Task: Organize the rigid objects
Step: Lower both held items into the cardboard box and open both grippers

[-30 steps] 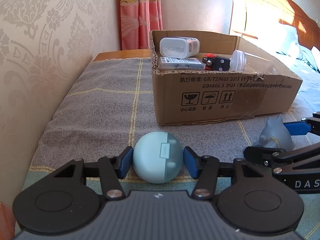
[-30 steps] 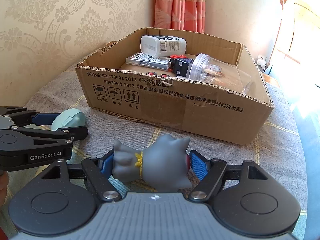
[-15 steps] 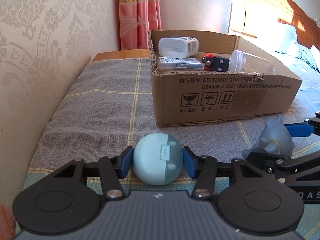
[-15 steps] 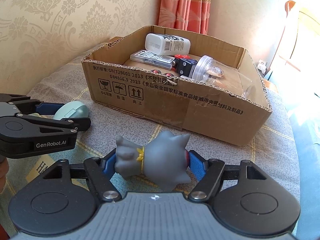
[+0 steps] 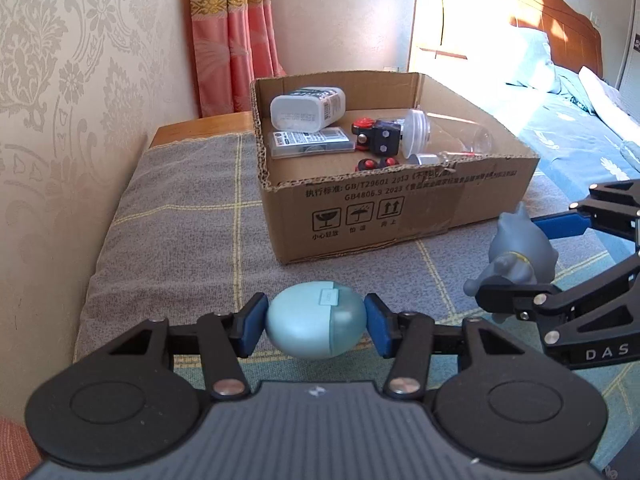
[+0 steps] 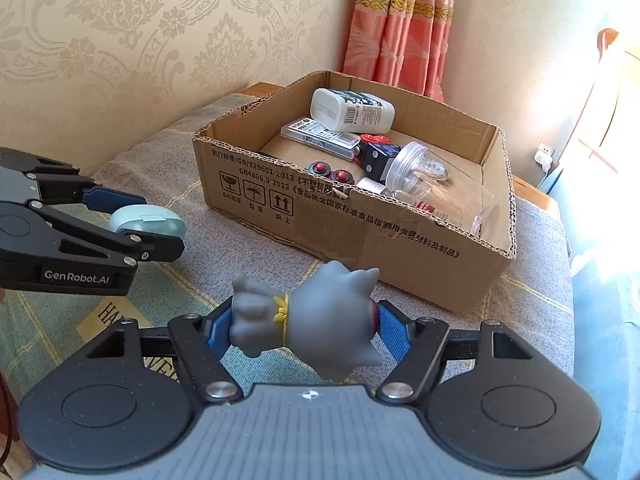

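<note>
Blue-padded left gripper point(image 5: 316, 330) level, clamped on pale-blue case point(image 5: 315, 323)

A smooth, matt pale-blue plastic case point(image 5: 316, 330) and a matt rubbery grey figurine point(image 6: 316, 320) sit near a rough corrugated cardboard box point(image 5: 400, 216) — on coarse woven grey cloth point(image 5: 180, 232).

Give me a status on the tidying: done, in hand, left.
Done: a white bottle, a flat case and a clear jar already lie in the cardboard box. In hand: left gripper clamps the blue egg-shaped case; right gripper clamps the grey figurine. Left: both still need dropping into the box.
</note>
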### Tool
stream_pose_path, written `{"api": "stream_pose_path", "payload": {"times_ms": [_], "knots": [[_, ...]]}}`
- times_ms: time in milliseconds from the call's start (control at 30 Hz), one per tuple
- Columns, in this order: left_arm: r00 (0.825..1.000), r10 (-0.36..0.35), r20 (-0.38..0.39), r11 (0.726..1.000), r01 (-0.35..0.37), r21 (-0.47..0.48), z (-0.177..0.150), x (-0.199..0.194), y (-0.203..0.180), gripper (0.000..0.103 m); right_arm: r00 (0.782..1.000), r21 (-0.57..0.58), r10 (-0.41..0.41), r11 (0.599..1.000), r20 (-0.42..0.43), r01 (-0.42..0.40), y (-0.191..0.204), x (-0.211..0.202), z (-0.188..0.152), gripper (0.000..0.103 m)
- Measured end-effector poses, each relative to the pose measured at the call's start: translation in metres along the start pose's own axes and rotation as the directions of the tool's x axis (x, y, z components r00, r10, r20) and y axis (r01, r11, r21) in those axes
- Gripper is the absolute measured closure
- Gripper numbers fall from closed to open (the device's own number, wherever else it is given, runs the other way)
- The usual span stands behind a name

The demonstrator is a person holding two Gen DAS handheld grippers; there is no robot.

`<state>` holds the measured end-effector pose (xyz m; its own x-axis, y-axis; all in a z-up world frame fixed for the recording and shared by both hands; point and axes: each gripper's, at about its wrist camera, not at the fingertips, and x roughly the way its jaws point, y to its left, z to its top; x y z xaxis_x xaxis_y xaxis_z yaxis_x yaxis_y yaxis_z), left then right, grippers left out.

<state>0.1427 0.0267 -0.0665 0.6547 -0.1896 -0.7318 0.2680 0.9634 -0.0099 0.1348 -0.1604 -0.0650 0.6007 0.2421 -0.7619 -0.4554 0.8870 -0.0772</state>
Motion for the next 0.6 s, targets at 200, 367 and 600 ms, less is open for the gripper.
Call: {"api": "stream_pose_path", "payload": {"times_ms": [200, 367, 600], "knots": [[0.997, -0.030, 0.068, 0.999, 0.028, 0.036, 0.033, -0.025, -0.010, 0.051, 0.999, -0.037, 0.031, 0.999, 0.027, -0.030, -0.008, -0.022, 0.008, 0.027], [0.993, -0.040, 0.111, 0.998, 0.035, 0.043, 0.065, -0.021, -0.015, 0.051, 0.996, -0.033, 0.035, 0.999, 0.081, -0.032, -0.020, -0.039, 0.022, 0.027], [0.993, -0.016, 0.115, 0.998, 0.009, 0.060, 0.101, 0.017, -0.015, 0.067, 0.994, -0.002, 0.014, 1.000, 0.107, -0.014, -0.038, -0.044, 0.034, 0.027]]}}
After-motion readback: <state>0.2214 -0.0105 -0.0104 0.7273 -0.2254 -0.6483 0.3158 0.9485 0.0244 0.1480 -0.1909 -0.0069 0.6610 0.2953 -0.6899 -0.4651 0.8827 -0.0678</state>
